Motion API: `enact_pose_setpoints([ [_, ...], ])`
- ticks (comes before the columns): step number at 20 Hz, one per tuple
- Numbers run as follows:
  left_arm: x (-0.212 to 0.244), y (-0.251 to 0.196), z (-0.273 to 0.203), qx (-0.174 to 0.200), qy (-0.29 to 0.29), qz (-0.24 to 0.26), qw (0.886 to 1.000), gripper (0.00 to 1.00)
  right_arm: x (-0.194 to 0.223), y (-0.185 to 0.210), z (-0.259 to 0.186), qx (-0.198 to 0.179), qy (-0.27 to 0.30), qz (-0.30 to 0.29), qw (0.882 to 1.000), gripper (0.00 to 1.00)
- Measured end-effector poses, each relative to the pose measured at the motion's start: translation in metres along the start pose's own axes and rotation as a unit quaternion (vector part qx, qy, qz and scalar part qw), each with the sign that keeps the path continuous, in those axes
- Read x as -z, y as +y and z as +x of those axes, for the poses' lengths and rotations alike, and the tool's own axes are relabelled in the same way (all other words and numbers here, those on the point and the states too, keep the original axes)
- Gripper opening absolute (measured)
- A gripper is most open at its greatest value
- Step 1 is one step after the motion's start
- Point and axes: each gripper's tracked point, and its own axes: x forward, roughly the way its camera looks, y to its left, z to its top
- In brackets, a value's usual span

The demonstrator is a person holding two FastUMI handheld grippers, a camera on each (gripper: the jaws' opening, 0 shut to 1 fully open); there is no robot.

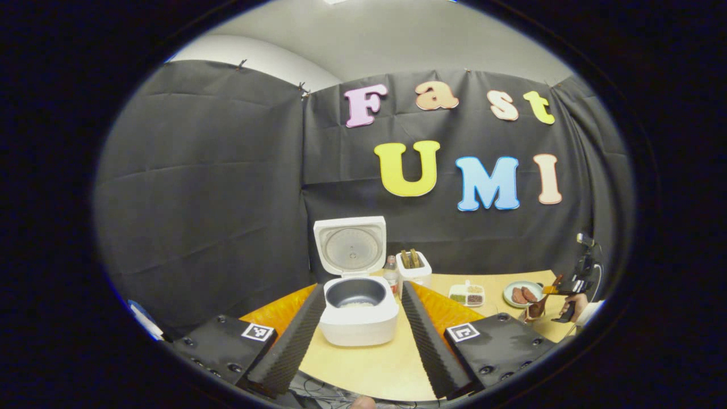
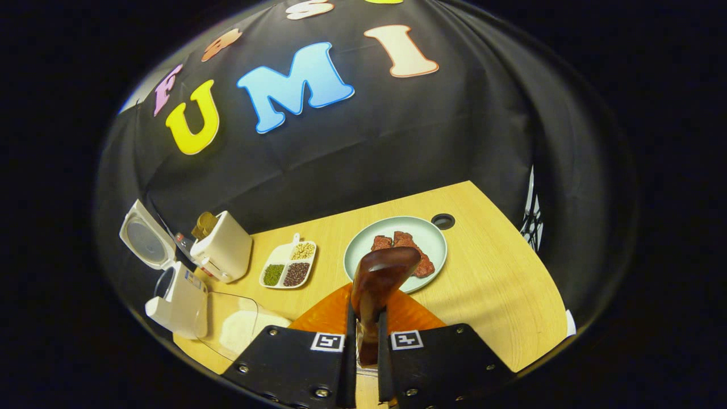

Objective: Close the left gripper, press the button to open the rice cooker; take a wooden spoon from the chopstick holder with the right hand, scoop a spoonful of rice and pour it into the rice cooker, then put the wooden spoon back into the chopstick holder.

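The white rice cooker (image 1: 358, 321) stands open on the table, lid (image 1: 350, 247) upright, with a little rice in the dark inner pot. My left gripper (image 1: 363, 289) is open, its fingers spread wide on either side of the cooker and short of it. Behind the cooker, to the right, is the white chopstick holder (image 1: 413, 274) with wooden utensils in it. My right gripper (image 2: 366, 318) is shut on the handle of a dark wooden spoon (image 2: 381, 272), whose bowl points up and forward over the table; I cannot tell if it carries rice. That gripper (image 1: 573, 287) also hangs at the far right, above the table.
A clear container of rice (image 2: 238, 326) sits in front of the cooker (image 2: 176, 298). A small bottle (image 1: 390, 271) stands between cooker and holder (image 2: 222, 253). A divided tray of beans (image 2: 288, 266) and a plate of meat (image 2: 363, 247) lie further right. A cable hole (image 2: 442, 220) lies beyond the plate.
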Motion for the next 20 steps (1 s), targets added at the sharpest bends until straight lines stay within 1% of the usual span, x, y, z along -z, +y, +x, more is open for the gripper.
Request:
enact_pose_setpoints([
  [1,0.001,0.000,-0.001,-0.001,0.001,0.003,1.000,0.91,0.003,0.000,0.002,0.001,0.001,-0.003,1.000,0.16],
  [2,0.001,-0.001,-0.001,-0.003,0.002,0.003,1.000,0.95,0.007,-0.002,0.005,0.002,0.004,-0.001,1.000,0.16],
  [3,0.002,-0.002,-0.002,-0.003,0.004,0.000,1.000,0.91,0.012,-0.005,0.007,0.001,0.010,0.003,1.000,0.16],
  [4,0.002,-0.004,-0.003,-0.002,0.006,-0.003,1.000,0.91,0.007,-0.008,0.008,0.002,0.001,0.014,1.000,0.16],
  [6,0.001,-0.008,-0.004,-0.002,0.004,0.000,1.000,0.92,0.006,-0.014,0.008,0.002,0.004,0.034,0.999,0.17],
  [7,0.000,-0.011,-0.002,-0.001,0.003,0.000,1.000,0.92,0.005,-0.022,0.006,0.008,0.004,0.041,0.999,0.19],
  [8,-0.001,-0.013,-0.002,0.001,0.002,-0.001,1.000,0.93,0.005,-0.028,0.004,0.012,0.004,0.049,0.999,0.22],
  [9,-0.001,-0.016,-0.001,0.002,0.002,-0.003,1.000,0.93,0.006,-0.031,0.002,0.009,0.008,0.058,0.998,0.31],
  [10,0.000,-0.020,0.001,0.005,0.002,-0.005,1.000,0.93,0.008,-0.031,-0.001,0.003,0.015,0.067,0.998,0.37],
  [12,0.000,-0.030,0.006,0.013,0.003,-0.007,1.000,0.94,0.013,-0.034,-0.005,-0.004,0.025,0.068,0.997,0.46],
  [14,-0.002,-0.039,0.012,0.020,0.002,-0.007,1.000,0.95,0.012,-0.038,-0.014,-0.004,0.022,0.068,0.997,0.49],
  [15,-0.005,-0.043,0.015,0.024,0.000,-0.007,1.000,0.95,0.011,-0.039,-0.016,-0.001,0.017,0.070,0.997,0.61],
  [16,-0.006,-0.046,0.016,0.027,-0.002,-0.007,1.000,0.91,0.009,-0.040,-0.020,0.000,0.014,0.073,0.997,0.65],
  [17,-0.010,-0.049,0.019,0.030,-0.006,-0.006,1.000,0.95,0.008,-0.040,-0.024,0.002,0.010,0.079,0.997,0.75],
  [19,-0.012,-0.048,0.029,0.036,-0.013,-0.005,0.999,0.95,0.005,-0.041,-0.035,0.009,-0.001,0.084,0.996,0.81],
  [20,-0.015,-0.049,0.034,0.039,-0.017,-0.007,0.999,0.91,0.001,-0.043,-0.043,0.015,-0.009,0.083,0.996,0.82],
])
